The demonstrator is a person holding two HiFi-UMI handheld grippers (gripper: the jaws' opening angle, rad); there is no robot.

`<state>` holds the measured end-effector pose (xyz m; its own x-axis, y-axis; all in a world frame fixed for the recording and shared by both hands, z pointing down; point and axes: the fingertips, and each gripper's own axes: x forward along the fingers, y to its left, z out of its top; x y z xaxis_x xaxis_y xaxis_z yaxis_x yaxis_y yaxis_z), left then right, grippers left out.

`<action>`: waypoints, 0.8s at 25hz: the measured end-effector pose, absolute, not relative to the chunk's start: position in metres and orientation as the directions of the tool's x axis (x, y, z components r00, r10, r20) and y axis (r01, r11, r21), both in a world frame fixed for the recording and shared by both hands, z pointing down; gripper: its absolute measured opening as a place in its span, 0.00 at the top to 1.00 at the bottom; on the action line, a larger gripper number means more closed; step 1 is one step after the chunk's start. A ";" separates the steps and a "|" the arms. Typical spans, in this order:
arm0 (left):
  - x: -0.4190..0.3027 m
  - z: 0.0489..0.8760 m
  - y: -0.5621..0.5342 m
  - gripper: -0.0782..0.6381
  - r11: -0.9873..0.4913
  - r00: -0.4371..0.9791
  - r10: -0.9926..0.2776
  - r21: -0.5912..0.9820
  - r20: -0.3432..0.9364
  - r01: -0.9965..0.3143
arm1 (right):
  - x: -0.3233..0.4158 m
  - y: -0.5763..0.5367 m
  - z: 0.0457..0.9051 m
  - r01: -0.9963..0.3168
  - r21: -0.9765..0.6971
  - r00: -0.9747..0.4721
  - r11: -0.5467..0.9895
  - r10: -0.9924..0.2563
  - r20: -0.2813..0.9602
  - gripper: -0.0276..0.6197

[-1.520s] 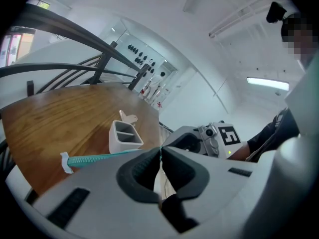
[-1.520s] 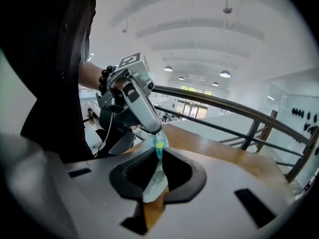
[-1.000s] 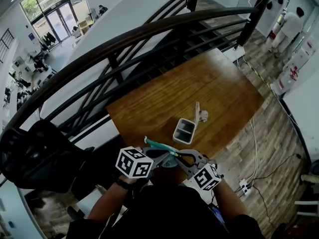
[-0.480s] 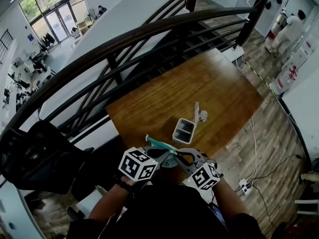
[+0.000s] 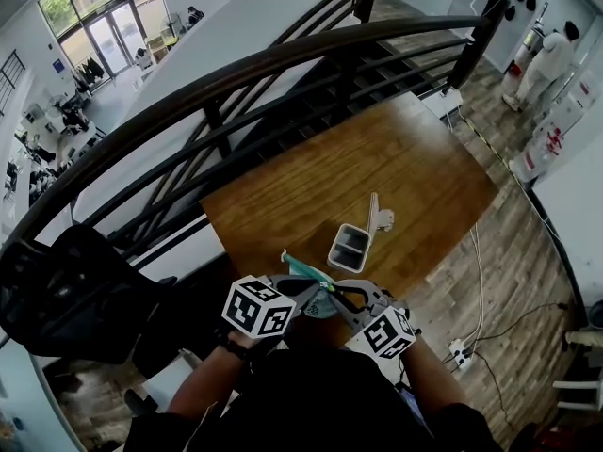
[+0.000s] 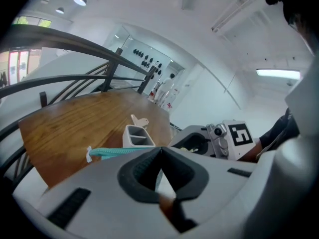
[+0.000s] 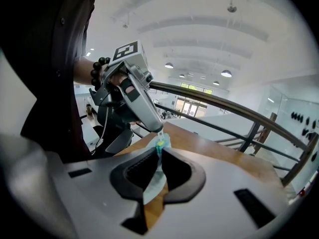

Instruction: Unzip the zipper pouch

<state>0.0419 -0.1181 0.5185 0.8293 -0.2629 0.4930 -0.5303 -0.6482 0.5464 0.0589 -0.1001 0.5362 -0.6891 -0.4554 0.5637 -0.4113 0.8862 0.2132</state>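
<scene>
Zipper pouch [image 7: 153, 183] is held in the air by the near edge of the desk [image 5: 396, 158]. Its fabric is clamped in the right claw [image 7: 159, 156], and what looks like the zipper pull [image 7: 160, 135] is pinched in the fully clenched left claw [image 6: 159, 151]. Both grips appear set; how far the teal zipper is opened cannot be told, so most of the pull is judged still left.
</scene>
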 end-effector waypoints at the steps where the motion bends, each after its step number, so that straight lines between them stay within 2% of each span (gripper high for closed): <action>1: 0.042 0.516 -0.117 0.87 -0.642 0.841 -0.257 0.566 0.477 -0.517 | 0.059 -0.100 0.536 -0.413 0.210 -0.691 0.886 -0.455 0.561 0.92; 9: 0.042 0.513 -0.111 0.87 -0.576 0.896 -0.217 0.690 0.387 -0.438 | 0.058 -0.097 0.534 -0.386 0.225 -0.701 0.894 -0.443 0.559 0.92; 20: 0.036 0.517 -0.117 0.87 -0.595 0.856 -0.261 0.624 0.446 -0.506 | 0.054 -0.094 0.529 -0.388 0.222 -0.709 0.895 -0.443 0.548 0.92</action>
<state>0.0365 -0.1171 0.5172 0.8562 -0.2608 0.4460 -0.5063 -0.5952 0.6240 0.0543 -0.0945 0.5285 -0.7091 -0.4433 0.5484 -0.3879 0.8947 0.2216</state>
